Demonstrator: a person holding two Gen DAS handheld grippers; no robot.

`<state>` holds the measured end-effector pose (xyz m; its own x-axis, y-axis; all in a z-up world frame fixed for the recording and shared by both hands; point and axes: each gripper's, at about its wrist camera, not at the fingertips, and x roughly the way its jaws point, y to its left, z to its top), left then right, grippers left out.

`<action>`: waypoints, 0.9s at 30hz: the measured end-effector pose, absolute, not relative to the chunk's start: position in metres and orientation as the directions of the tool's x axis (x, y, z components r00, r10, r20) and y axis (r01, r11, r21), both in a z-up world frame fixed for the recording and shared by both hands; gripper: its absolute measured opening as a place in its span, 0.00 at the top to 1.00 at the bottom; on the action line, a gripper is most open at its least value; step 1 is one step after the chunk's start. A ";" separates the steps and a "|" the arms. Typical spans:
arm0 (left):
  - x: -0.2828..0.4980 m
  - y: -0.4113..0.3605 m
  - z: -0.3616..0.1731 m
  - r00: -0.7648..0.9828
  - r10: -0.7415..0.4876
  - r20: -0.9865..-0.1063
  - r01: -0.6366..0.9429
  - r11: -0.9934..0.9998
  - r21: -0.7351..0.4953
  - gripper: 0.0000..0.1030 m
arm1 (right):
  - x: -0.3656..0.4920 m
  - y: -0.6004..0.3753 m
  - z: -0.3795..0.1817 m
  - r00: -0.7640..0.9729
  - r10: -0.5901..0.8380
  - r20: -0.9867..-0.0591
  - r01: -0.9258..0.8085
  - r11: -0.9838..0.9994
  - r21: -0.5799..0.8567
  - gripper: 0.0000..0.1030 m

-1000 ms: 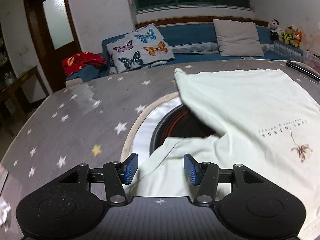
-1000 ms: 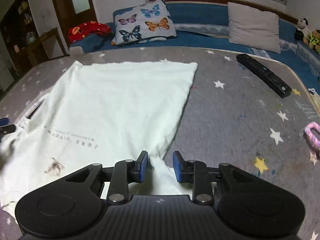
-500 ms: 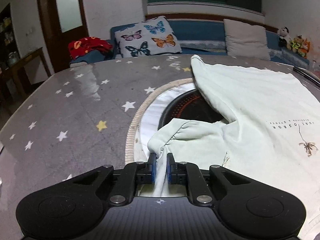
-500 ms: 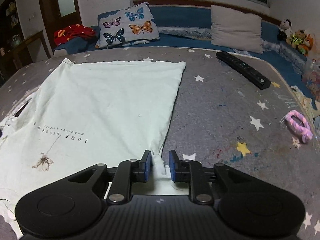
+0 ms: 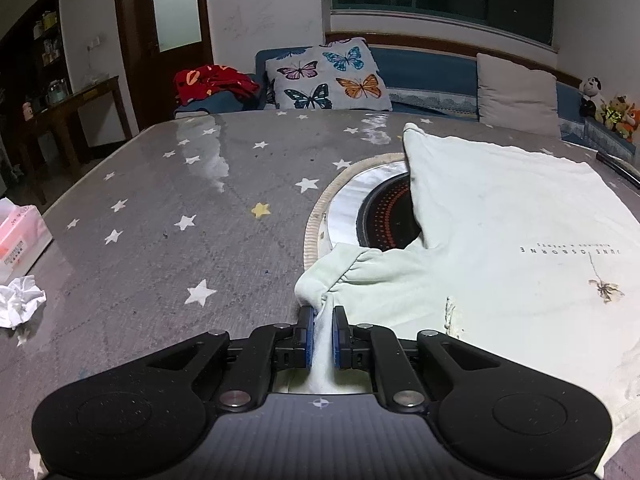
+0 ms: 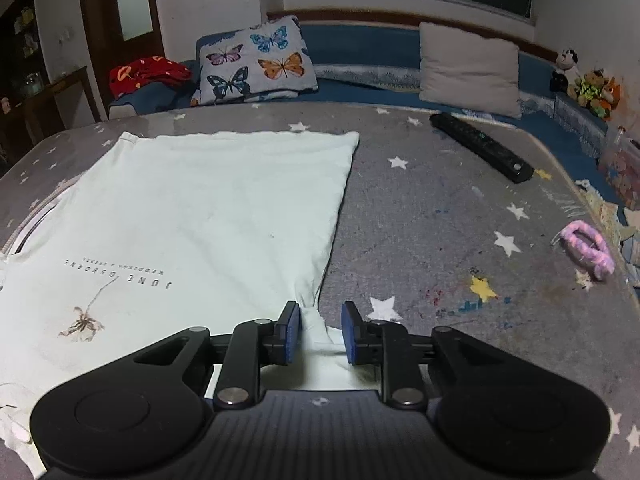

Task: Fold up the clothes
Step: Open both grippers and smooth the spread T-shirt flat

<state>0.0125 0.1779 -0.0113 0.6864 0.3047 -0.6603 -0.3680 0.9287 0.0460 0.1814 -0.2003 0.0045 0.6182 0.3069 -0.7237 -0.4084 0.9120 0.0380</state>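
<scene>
A pale green T-shirt [image 5: 500, 208] lies flat on the grey star-patterned table [image 5: 160, 208], print side up. In the left wrist view its left sleeve [image 5: 360, 268] is bunched, and my left gripper [image 5: 320, 328] is shut on the sleeve's end. In the right wrist view the same T-shirt [image 6: 208, 208] spreads to the left. Its right sleeve [image 6: 314, 322] runs between the pads of my right gripper [image 6: 320, 328]. Those jaws are opening, with a gap showing beside the cloth on the right.
A round black hob [image 5: 380, 216] with a metal ring is set into the table, half under the shirt. A tissue box [image 5: 20, 236] and a crumpled tissue [image 5: 20, 300] lie at the left edge. A black remote [image 6: 480, 146] and a pink hair tie [image 6: 586, 250] lie on the right.
My left gripper has shut on the left sleeve and drawn it outward to the left, bunching it. My right gripper's jaws have widened a little around the right sleeve.
</scene>
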 end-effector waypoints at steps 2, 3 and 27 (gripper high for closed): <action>0.008 0.177 -0.011 0.686 0.305 -0.661 -0.363 0.930 0.052 0.90 | 0.170 -0.201 0.011 0.626 0.323 -0.710 -0.427 0.904 0.035 0.78; 0.006 0.176 -0.011 0.685 0.306 -0.661 -0.363 0.930 0.054 0.90 | 0.164 -0.202 0.013 0.623 0.335 -0.707 -0.440 0.897 0.036 0.78; -0.029 0.172 0.004 0.670 0.375 -0.641 -0.418 0.904 0.092 0.77 | 0.013 -0.177 0.025 0.379 0.507 -0.774 -0.834 0.549 -0.050 0.73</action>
